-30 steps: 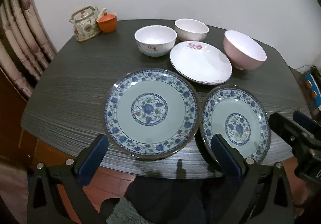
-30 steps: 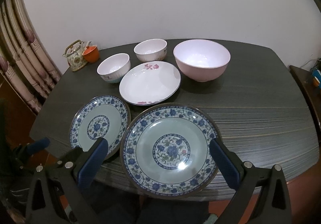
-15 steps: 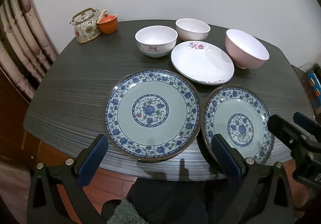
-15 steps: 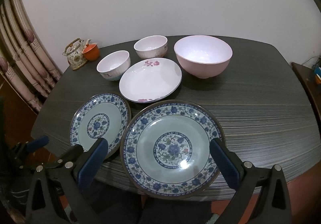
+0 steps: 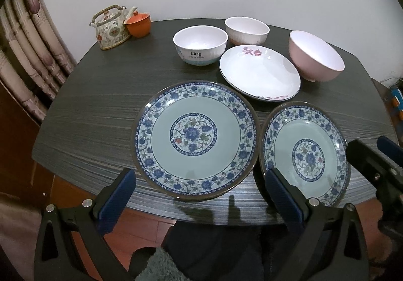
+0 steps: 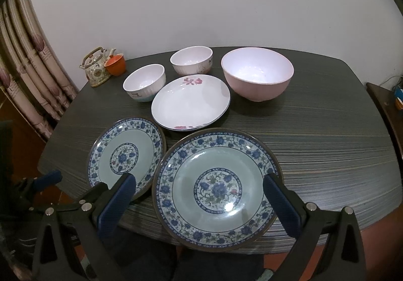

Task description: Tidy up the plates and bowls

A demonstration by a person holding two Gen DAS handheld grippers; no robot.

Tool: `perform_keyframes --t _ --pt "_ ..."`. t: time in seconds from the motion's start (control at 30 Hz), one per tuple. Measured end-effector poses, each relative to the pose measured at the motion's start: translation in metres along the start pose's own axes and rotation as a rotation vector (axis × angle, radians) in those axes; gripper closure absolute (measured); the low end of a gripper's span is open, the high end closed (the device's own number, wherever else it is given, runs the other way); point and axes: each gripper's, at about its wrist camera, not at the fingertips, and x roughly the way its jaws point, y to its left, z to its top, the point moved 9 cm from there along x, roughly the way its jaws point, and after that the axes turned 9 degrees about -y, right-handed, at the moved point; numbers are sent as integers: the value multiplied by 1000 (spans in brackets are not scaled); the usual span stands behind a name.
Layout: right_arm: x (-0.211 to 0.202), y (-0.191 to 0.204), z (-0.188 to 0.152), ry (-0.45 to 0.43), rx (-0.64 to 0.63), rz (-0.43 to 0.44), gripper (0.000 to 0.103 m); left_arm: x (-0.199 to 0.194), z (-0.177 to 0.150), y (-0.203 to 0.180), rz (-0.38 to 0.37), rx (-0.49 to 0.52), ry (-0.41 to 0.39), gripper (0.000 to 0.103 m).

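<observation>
Two blue-patterned plates lie side by side at the table's near edge: the left plate (image 5: 194, 139) (image 6: 126, 155) and the right plate (image 5: 306, 155) (image 6: 216, 187). Behind them are a white plate with pink flowers (image 5: 259, 74) (image 6: 190, 102), a white "Dog" bowl (image 5: 200, 45) (image 6: 144, 82), a second white bowl (image 5: 246, 30) (image 6: 191, 60) and a larger pink bowl (image 5: 316, 55) (image 6: 257, 73). My left gripper (image 5: 199, 180) (image 6: 45, 180) hovers open in front of the left plate. My right gripper (image 6: 199, 180) (image 5: 372, 155) hovers open over the right plate's near rim. Both are empty.
A flowered teapot (image 5: 110, 27) (image 6: 97, 66) and an orange cup (image 5: 138, 24) (image 6: 115, 65) stand at the far left corner of the dark wood-grain table (image 5: 95, 117). Curtains (image 5: 32, 54) hang on the left, a white wall is behind. Bare tabletop (image 6: 327, 134) stretches right of the plates.
Both grippers have drifted only slightly and stay open. Nothing on the table has moved.
</observation>
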Motion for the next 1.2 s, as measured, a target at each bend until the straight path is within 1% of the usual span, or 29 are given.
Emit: perform_keyframes --t 1.0,1.1,1.2 --pt "-5 13 -4 -9 -25 29 0 -1 -4 6 20 -9 20 2" --pt "-4 17 -2 -11 -30 63 0 -1 -2 7 4 -19 14 2" --pt "-2 24 1 0 -24 144 0 -1 2 14 -33 -50 8 2"
